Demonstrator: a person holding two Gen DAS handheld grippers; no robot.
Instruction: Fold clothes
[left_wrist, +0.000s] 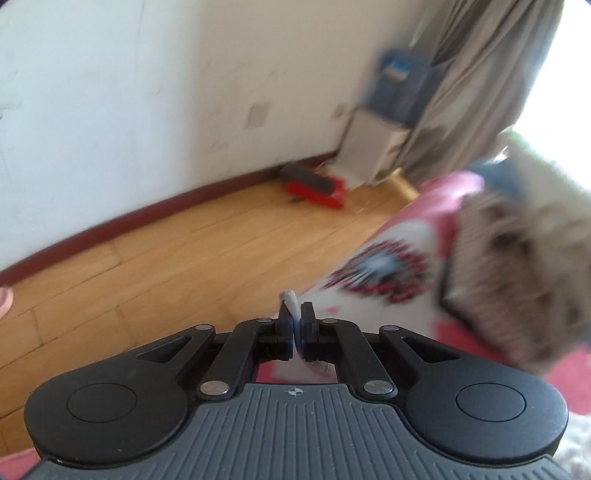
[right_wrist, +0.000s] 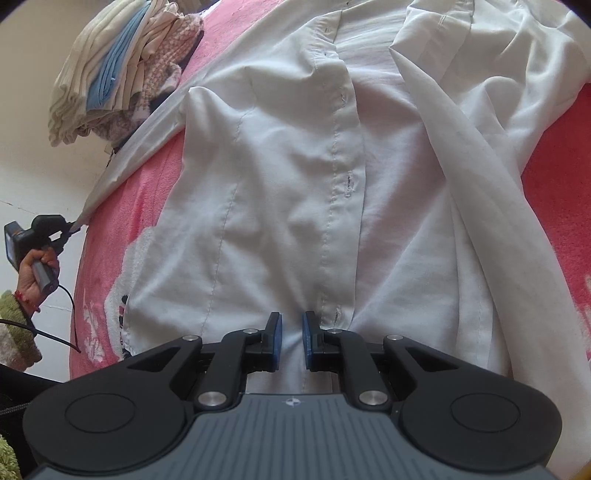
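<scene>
Only the right wrist view shows one white shirt (right_wrist: 295, 177) spread on the pink blanket (right_wrist: 147, 192), reaching ahead of the right claw (right_wrist: 291, 338), whose narrow jaws pinch its hem. Far to that claw's left, the left claw (right_wrist: 75, 226) grips one sleeve tip. One clothes pile (right_wrist: 122, 70) lies beyond. The left wrist view alone shows the left claw (left_wrist: 295, 325) clamped on white cloth, wooden floor (left_wrist: 166, 258) ahead
</scene>
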